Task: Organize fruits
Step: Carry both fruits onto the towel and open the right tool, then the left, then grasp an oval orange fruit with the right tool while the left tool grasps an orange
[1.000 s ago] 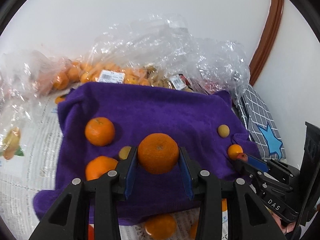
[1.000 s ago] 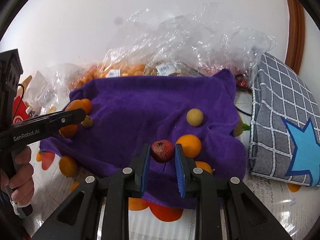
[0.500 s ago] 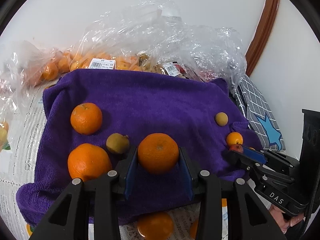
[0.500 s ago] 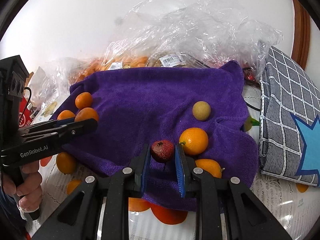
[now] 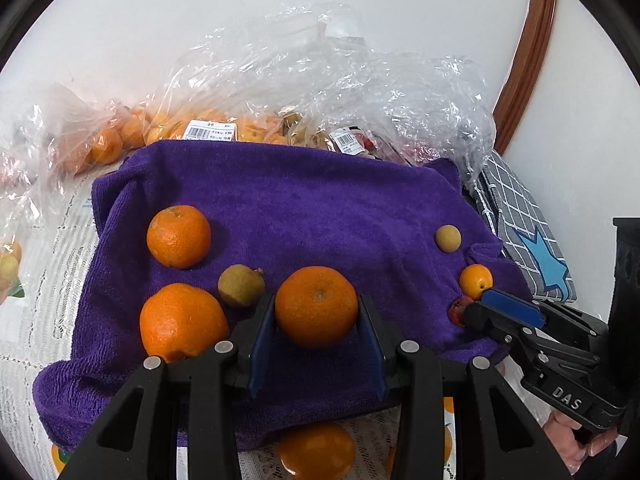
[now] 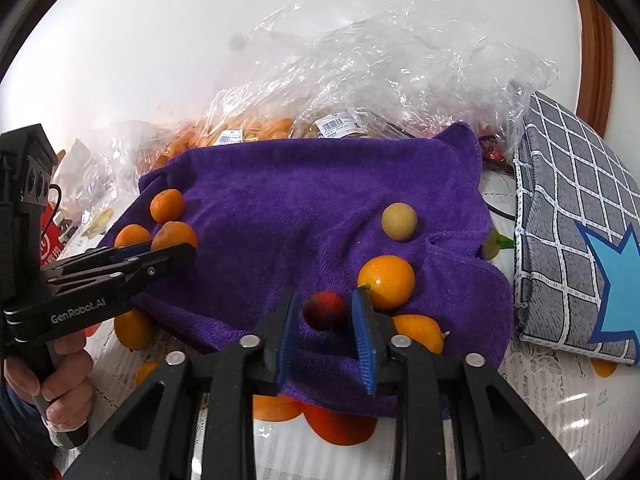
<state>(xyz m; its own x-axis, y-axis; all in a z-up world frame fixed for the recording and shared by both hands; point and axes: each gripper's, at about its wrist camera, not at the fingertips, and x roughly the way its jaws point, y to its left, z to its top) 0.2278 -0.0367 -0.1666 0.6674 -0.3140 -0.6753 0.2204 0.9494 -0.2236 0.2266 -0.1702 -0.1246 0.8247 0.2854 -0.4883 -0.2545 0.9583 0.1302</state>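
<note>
My left gripper [image 5: 316, 312] is shut on a large orange [image 5: 316, 306], held low over the purple towel [image 5: 320, 200]. Two more oranges [image 5: 179, 236] [image 5: 182, 322] and a tan longan [image 5: 241, 285] lie on the towel to its left. My right gripper [image 6: 326, 312] stands open; a small red fruit [image 6: 324, 311], blurred, sits loose between its fingers over the towel's near right part. A kumquat [image 6: 386, 282] and another longan [image 6: 399, 222] lie just beyond. The right gripper also shows in the left wrist view [image 5: 480, 308].
Clear plastic bags of fruit [image 5: 320, 92] are heaped behind the towel. A grey checked cloth with a blue star [image 6: 580, 240] lies to the right. More oranges [image 6: 340, 424] lie on the lace tablecloth [image 6: 540, 380] near the towel's front edge.
My right gripper has opened and let go of the red fruit, which now looks blurred. Both grippers have moved forward and lower over the towel. The left still holds its orange.
</note>
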